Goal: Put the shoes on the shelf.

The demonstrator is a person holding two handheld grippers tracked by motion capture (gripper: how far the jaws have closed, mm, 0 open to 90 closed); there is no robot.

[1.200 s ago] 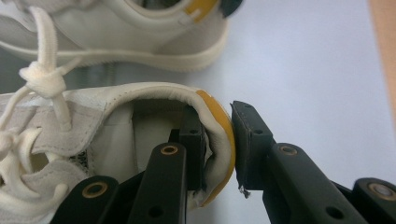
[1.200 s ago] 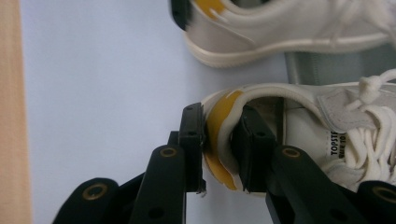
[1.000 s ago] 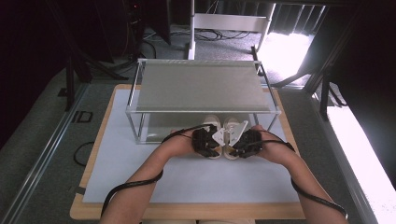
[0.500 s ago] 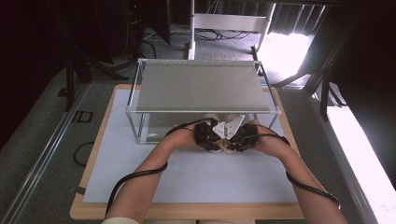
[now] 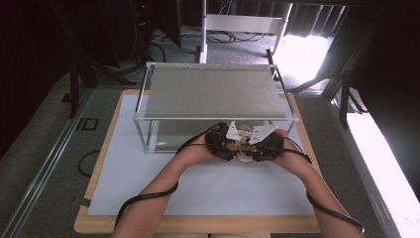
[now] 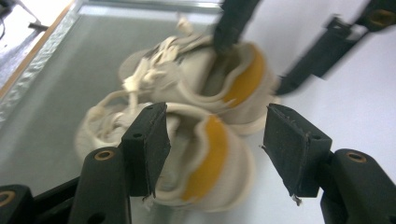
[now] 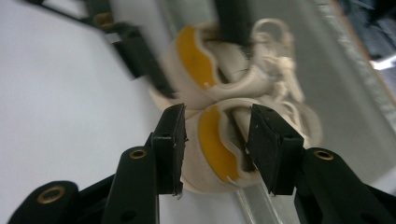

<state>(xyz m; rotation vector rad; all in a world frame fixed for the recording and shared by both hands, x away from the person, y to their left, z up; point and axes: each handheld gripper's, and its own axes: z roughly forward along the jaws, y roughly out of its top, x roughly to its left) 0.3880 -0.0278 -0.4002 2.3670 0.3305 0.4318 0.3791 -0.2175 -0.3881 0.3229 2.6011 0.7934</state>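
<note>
The left gripper (image 6: 212, 149) has its jaws spread wide around the heel of the nearer cream sneaker (image 6: 205, 163), one pad at the collar, the other standing clear of the sole. The right gripper (image 7: 215, 147) has its jaws drawn closer about the heel of the other cream sneaker (image 7: 219, 149), though I cannot tell whether the pads truly clamp it.

Compared with a second ago, both hands have pushed forward in the high view: the grippers (image 5: 245, 144) then sat just in front of the shelf's lower edge, and now they sit at it, with the pair of shoes (image 5: 242, 148) carried partly under the top panel. In my judgement the pair is being slid into the lower level of the rack, and the left jaws' opening suggests release is near on that side. The toes and laces (image 6: 140, 79) already lie over the grey lower shelf (image 6: 56, 84); the heels with yellow linings (image 7: 196, 60) are at its metal front rail (image 7: 261, 205), over the white sheet.

The metal-framed shoe rack (image 5: 215, 91) stands on a white mat (image 5: 148, 183) covering a wooden tabletop (image 5: 84, 225). Around it lies grey carpet (image 5: 39, 148), dark stands and cables (image 5: 233, 35) beyond, and bright daylight at the right (image 5: 376, 144).
</note>
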